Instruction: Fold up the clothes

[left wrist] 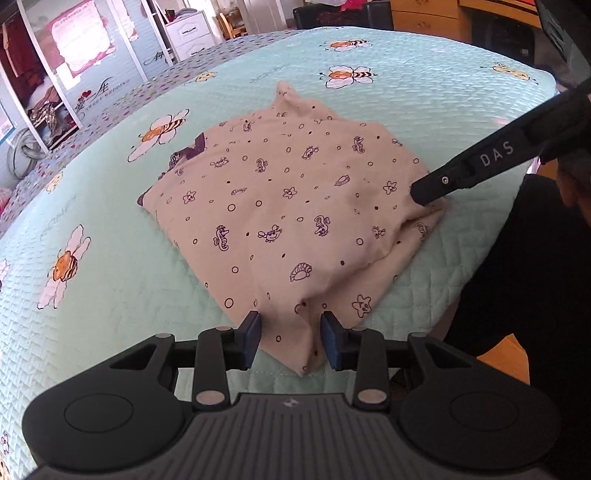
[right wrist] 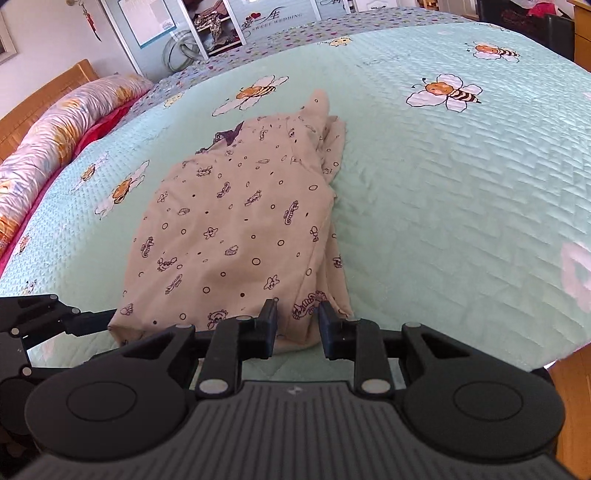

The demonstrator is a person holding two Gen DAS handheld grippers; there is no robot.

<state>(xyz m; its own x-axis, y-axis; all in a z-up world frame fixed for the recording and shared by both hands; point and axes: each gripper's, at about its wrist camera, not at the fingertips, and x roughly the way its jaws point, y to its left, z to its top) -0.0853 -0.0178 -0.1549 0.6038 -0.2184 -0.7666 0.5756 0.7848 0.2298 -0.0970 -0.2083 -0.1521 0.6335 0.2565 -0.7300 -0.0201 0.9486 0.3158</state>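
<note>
A cream garment [left wrist: 295, 206] printed with small purple sea creatures lies folded in a rough rectangle on the mint bee-pattern bedspread [left wrist: 110, 314]. My left gripper [left wrist: 291, 334] is open, and the garment's near corner lies flat between its blue pads without being pinched. In the left wrist view my right gripper [left wrist: 421, 195] comes in from the right, its tip touching the garment's right corner. In the right wrist view the right gripper [right wrist: 297, 326] is open astride the near edge of the garment [right wrist: 240, 229]. The left gripper [right wrist: 105, 326] sits at the garment's near left corner.
A rolled floral quilt [right wrist: 55, 129] and a wooden headboard [right wrist: 33, 107] run along the bed's left side. A white drawer unit [left wrist: 188, 33] and wooden furniture [left wrist: 424, 14] stand beyond the bed. The person's dark clothing [left wrist: 517, 277] is at the bed's right edge.
</note>
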